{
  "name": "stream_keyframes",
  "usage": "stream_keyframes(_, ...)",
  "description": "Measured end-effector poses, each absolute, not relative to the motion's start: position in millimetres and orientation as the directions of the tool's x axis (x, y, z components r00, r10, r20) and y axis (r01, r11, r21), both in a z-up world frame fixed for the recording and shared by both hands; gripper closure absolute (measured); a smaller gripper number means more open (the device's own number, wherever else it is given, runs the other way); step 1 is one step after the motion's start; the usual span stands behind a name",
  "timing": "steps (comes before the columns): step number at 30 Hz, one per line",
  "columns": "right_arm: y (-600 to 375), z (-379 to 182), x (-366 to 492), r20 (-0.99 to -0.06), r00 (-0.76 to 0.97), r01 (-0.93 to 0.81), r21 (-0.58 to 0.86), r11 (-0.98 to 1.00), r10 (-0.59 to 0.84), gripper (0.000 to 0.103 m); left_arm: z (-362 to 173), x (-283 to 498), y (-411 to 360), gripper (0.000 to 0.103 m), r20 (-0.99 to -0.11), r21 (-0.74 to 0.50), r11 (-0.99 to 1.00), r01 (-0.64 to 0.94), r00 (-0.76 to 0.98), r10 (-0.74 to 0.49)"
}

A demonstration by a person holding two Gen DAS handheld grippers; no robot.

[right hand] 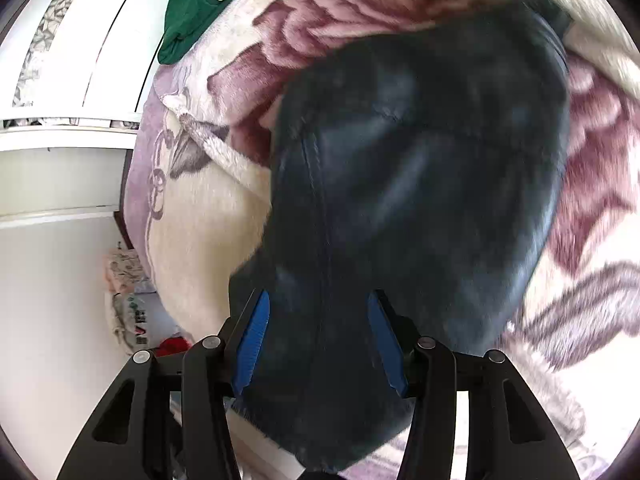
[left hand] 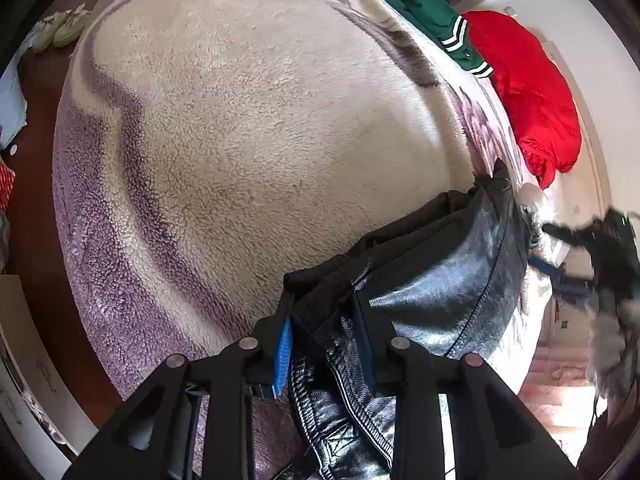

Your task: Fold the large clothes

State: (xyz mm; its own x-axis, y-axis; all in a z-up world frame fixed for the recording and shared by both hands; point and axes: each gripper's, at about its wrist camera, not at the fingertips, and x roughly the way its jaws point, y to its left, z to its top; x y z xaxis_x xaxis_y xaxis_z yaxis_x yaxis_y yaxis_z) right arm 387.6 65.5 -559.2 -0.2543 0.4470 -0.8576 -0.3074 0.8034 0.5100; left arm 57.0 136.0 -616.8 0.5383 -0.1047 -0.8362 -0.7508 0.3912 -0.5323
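Note:
A black leather jacket (left hand: pixel 432 280) hangs bunched between my two grippers above a cream and purple fleece blanket (left hand: pixel 256 120) on a bed. My left gripper (left hand: pixel 324 320) is shut on the jacket's folded edge, with leather and lining between its blue pads (left hand: pixel 283 352). My right gripper (right hand: pixel 320 320) is shut on a thick part of the same jacket (right hand: pixel 420 160), which fills the middle of the blurred right wrist view over the blanket's rose pattern (right hand: pixel 360 4). The right gripper also shows blurred at the right edge of the left wrist view (left hand: pixel 592 240).
A green sweater with white stripes (left hand: pixel 432 12) and a red garment (left hand: pixel 528 92) lie at the blanket's far edge. The green sweater also shows in the right wrist view (right hand: pixel 200 0). Pale shoes (left hand: pixel 60 32) sit on the brown floor at left. White cupboards (right hand: pixel 60 140) stand beside the bed.

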Motion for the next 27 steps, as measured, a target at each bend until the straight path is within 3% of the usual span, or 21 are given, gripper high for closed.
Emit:
stream_keyframes(2,87,-553,401,-0.893,-0.204,-0.383,0.45,0.807,0.401,0.048,-621,58,140,0.078,-0.825,-0.553,0.369,-0.747,0.552,-0.12)
stream_keyframes(5,128,-549,436,-0.959,-0.051,-0.511,0.265,0.818,0.279,0.023,-620,49,138,0.078,-0.825,-0.552,0.378,-0.743,0.553,-0.118)
stream_keyframes(8,164,-558,470,-0.982,-0.006,-0.55,0.159,0.82,0.187,0.021,-617,47,135,0.078,-0.827,-0.547,0.381,-0.745,0.552,-0.106)
stream_keyframes(13,210,-609,480,-0.978,-0.207,-0.558,0.124,0.821,0.007,0.021,-620,45,133,0.078,-0.824,-0.553,0.352,-0.755,0.559,-0.095)
stream_keyframes(14,212,-614,477,-0.98,-0.2,-0.569,0.1,0.816,-0.019,0.035,-621,45,132,0.078,-0.823,-0.555,0.347,-0.756,0.56,-0.095)
stream_keyframes(15,212,-617,477,-0.988,-0.147,-0.575,0.046,0.817,-0.048,0.082,-622,44,133,0.078,-0.817,-0.563,0.34,-0.753,0.568,-0.095)
stream_keyframes(16,209,-621,480,-0.989,-0.139,-0.555,0.033,0.831,-0.054,0.083,-623,44,132,0.078,-0.815,-0.568,0.334,-0.752,0.572,-0.096)
stream_keyframes(18,195,-621,492,-0.989,-0.147,-0.45,0.07,0.89,0.004,0.096,-626,43,131,0.078,-0.805,-0.58,0.333,-0.743,0.586,-0.096)
stream_keyframes(20,186,-618,504,-0.995,-0.096,-0.386,0.067,0.92,0.032,0.099,-629,44,131,0.078,-0.801,-0.586,0.337,-0.737,0.591,-0.099)
stream_keyframes(25,176,-627,511,-0.991,-0.121,-0.349,0.103,0.932,0.064,0.098,-632,43,144,0.071,-0.79,-0.613,0.254,-0.748,0.587,-0.177)
stream_keyframes(27,174,-617,506,-0.989,-0.122,-0.406,0.121,0.906,0.078,0.09,-623,47,146,0.067,-0.805,-0.593,0.257,-0.763,0.557,-0.204)
